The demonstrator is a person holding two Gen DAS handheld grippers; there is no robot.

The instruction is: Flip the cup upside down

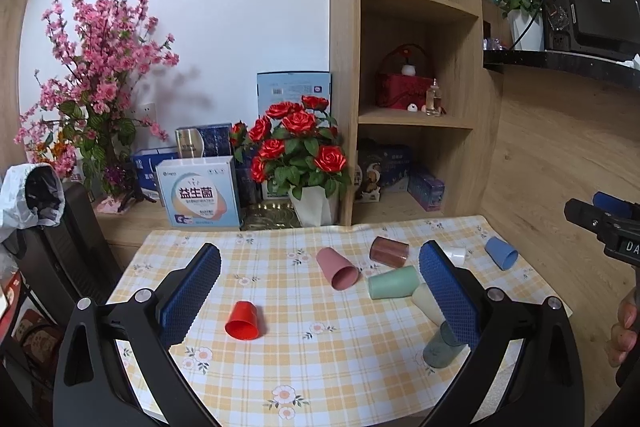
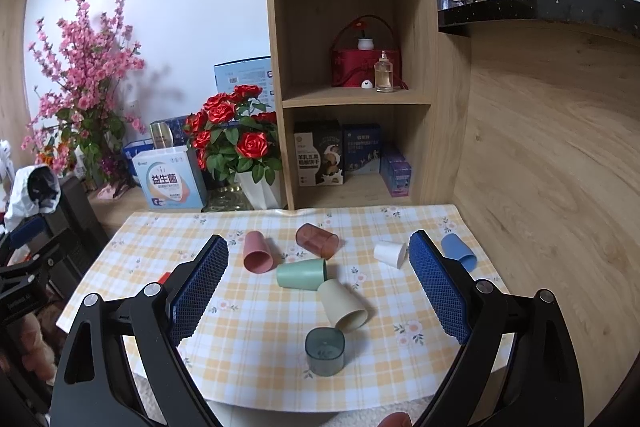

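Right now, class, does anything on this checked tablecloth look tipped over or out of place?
Yes. Six cups lie tipped on their sides: pink, brown, green, cream, white, blue. Only the grey-green cup stands upright.

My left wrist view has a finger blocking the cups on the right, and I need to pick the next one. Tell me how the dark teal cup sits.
Observer: In the right wrist view, the dark teal cup stands upright with its mouth up and nothing blocking it.
Operator: Now report the cream one behind it.
Observer: The cream cup lies on its side, its open mouth facing the camera, just behind the teal cup.
Operator: Give me the white cup.
Observer: The white cup also lies on its side, fully visible here and apart from the other cups.
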